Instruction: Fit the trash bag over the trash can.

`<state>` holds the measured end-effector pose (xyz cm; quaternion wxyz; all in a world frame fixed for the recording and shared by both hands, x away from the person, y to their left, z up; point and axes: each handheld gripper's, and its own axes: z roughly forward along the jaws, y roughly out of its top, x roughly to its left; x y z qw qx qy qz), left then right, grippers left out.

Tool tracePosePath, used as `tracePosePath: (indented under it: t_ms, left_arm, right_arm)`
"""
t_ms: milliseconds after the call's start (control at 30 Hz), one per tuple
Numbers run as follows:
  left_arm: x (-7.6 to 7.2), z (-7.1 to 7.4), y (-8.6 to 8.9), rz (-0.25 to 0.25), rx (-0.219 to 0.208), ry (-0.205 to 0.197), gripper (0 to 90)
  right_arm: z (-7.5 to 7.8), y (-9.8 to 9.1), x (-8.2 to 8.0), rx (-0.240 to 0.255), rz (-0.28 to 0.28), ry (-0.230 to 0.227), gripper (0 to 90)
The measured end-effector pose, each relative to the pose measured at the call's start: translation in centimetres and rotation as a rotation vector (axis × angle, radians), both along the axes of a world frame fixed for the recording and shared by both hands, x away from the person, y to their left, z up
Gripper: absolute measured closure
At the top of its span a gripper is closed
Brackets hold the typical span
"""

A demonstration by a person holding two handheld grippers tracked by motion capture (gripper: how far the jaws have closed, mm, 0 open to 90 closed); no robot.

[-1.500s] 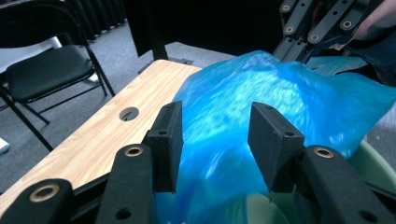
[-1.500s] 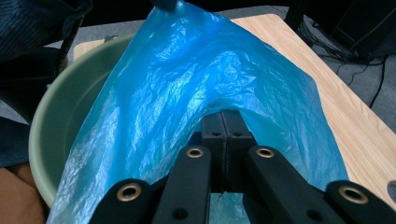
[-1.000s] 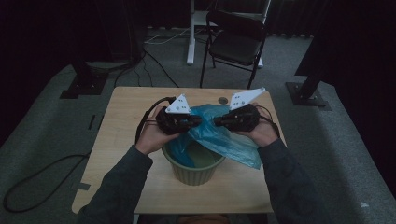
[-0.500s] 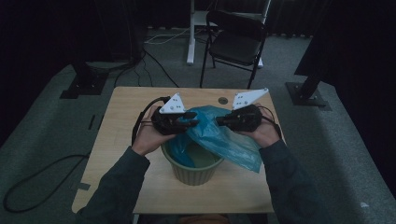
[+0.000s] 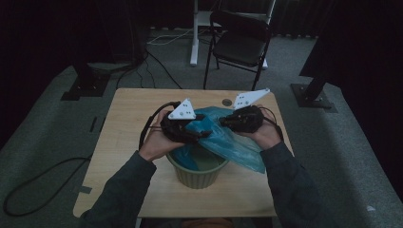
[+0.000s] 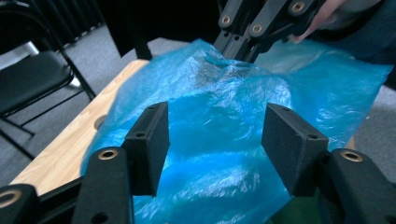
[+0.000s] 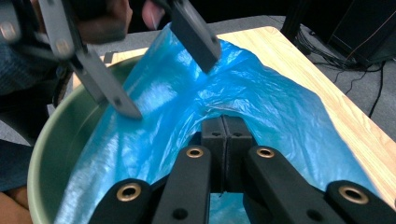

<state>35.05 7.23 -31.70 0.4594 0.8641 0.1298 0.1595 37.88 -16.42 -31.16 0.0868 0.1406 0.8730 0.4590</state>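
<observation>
Blue plastic, a thin bag (image 5: 223, 140), lies draped over the far rim of the green pot (image 5: 199, 173) near the table's (image 5: 123, 142) front edge, its loose end spilling right onto the wood. The right gripper (image 7: 224, 133) has its jaws pressed together on a fold of the bag, while the left gripper (image 6: 215, 140) has just been opening and now stands spread, the film between its pads but not pinched. Bare wood lies open left of the pot and along the far edge.
</observation>
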Motion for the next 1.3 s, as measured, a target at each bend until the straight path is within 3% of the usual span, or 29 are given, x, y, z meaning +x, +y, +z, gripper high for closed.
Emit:
tracePosePath:
  t_ms: [67,100,133,167,200,767,967,1067,1300]
  left_arm:
    - [0.0,-0.2,-0.5,0.037,0.032,-0.012,48.5]
    - [0.1,-0.4,-0.8,0.052,0.050,-0.015,68.3]
    - [0.1,-0.4,-0.8,0.052,0.050,-0.015,77.8]
    - [0.2,-0.4,-0.8,0.061,0.056,-0.017,77.8]
    - [0.2,-0.4,-0.7,0.070,0.059,-0.019,89.8]
    - [1.0,-0.6,2.6,0.168,0.050,-0.023,89.9]
    - [1.4,-1.2,3.6,0.200,0.063,-0.006,89.8]
    - [1.4,-1.4,3.7,0.205,0.072,-0.001,89.8]
    - [1.5,-1.7,3.6,0.208,0.100,0.002,88.8]
  right_arm:
    - [0.2,0.2,0.0,0.004,-0.002,-0.001,90.0]
    - [0.3,0.2,0.0,0.012,0.004,0.001,90.0]
    - [0.4,0.2,-0.1,0.011,0.006,-0.002,90.0]
    - [0.4,0.2,-0.1,0.011,0.006,-0.002,90.0]
    - [0.5,0.1,-0.2,0.007,0.005,-0.003,90.0]
    - [-0.3,-0.8,-0.3,-0.029,-0.009,0.005,87.0]
    - [-0.7,-1.2,-0.5,-0.066,-0.018,0.004,79.1]
    - [-0.7,-2.0,-0.7,-0.079,-0.048,-0.011,73.0]
    - [-0.6,-3.4,-0.8,-0.060,-0.072,-0.002,67.3]
